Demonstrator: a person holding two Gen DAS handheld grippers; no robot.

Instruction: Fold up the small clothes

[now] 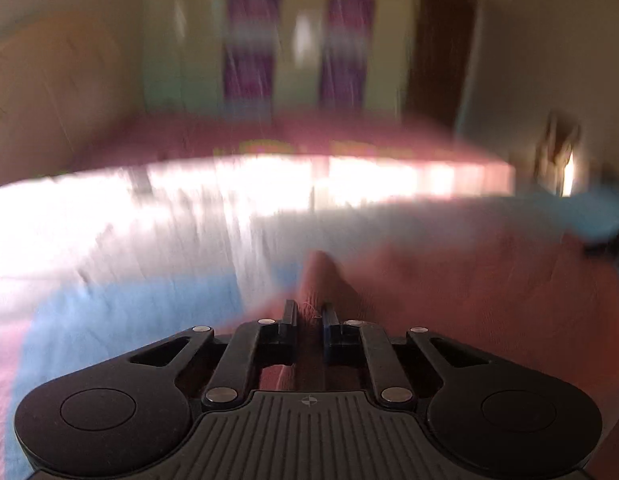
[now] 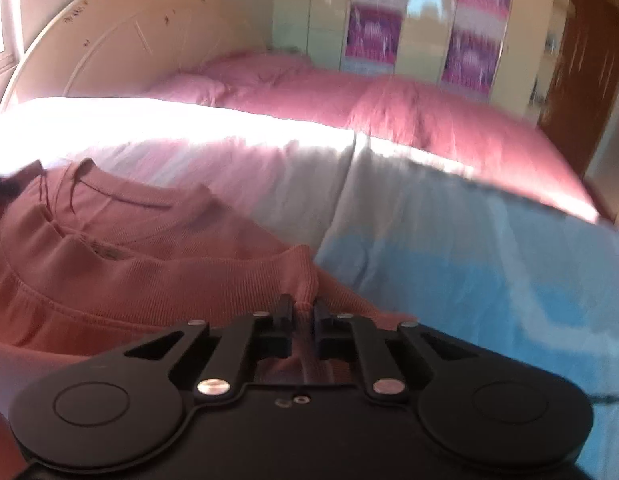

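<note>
Holding a pink sweatshirt (image 2: 109, 264) pinched in both grippers over the bed (image 2: 489, 280), ready to carry a fold across.

My left gripper (image 1: 309, 314) is closed down on a ridge of the pink fabric, and my right gripper (image 2: 301, 312) is likewise clamped on a bunched bit of ribbed edge, with its jaws nearly together around the cloth. The sweatshirt lies on the blue-and-white bedspread, its neckline (image 2: 121, 200) on the far side of my right gripper, toward the headboard (image 2: 121, 40). To do this well, I think I should keep both pinches firm, move the two grippers level and in step so the edge stays taut, and lay it down squarely on the garment before letting go; the left view is too blurred to judge alignment.
</note>
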